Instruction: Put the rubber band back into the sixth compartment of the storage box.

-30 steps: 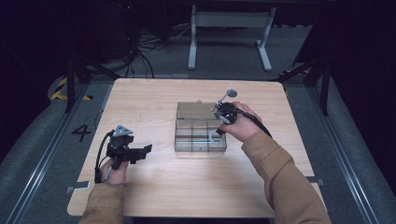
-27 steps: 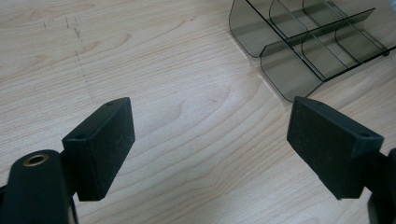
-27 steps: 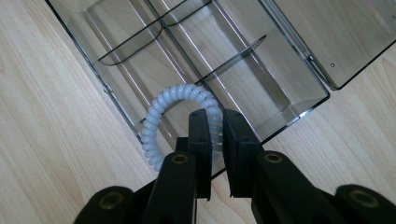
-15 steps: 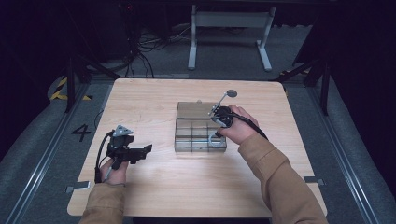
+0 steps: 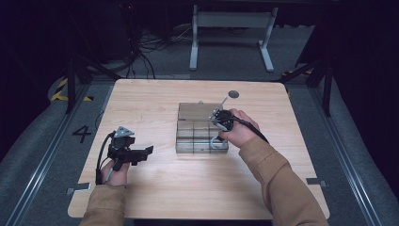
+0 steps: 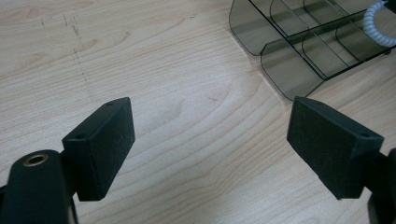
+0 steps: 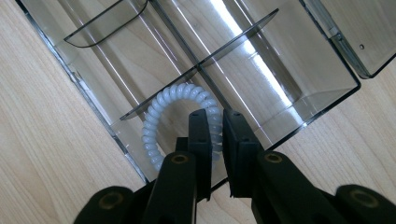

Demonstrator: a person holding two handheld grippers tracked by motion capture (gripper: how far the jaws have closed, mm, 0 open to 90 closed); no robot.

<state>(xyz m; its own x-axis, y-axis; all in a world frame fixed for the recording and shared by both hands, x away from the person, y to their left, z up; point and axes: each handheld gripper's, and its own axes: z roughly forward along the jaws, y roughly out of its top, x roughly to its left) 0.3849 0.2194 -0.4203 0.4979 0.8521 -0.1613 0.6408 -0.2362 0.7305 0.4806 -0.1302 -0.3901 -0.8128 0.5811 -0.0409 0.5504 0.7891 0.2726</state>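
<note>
A smoky clear organiser box (image 5: 179, 141) with several compartments lies at the table's middle, its lid (image 5: 197, 109) folded open on the far side. My right gripper (image 5: 217, 134) points down into the near right compartment, shut on a white spiral hair tie (image 5: 214, 142). In the right gripper view the jaws of the gripper (image 7: 215, 119) pinch the hair tie (image 7: 161, 105), whose loop hangs over a divider of the box (image 7: 303, 84). My left gripper (image 5: 147, 151) rests open on the table left of the box. Its view has the gripper (image 6: 210, 140) empty, with the box (image 6: 299, 51) ahead.
A small dark disc (image 5: 233, 94) sits in the tabletop beyond the box. Bare wood (image 5: 155, 188) surrounds the box on all sides. The floor beyond the table holds cables and a white stand (image 5: 230, 28).
My right gripper has shifted slightly left and lower over the box with the hair tie in it. The left gripper has stayed put.
</note>
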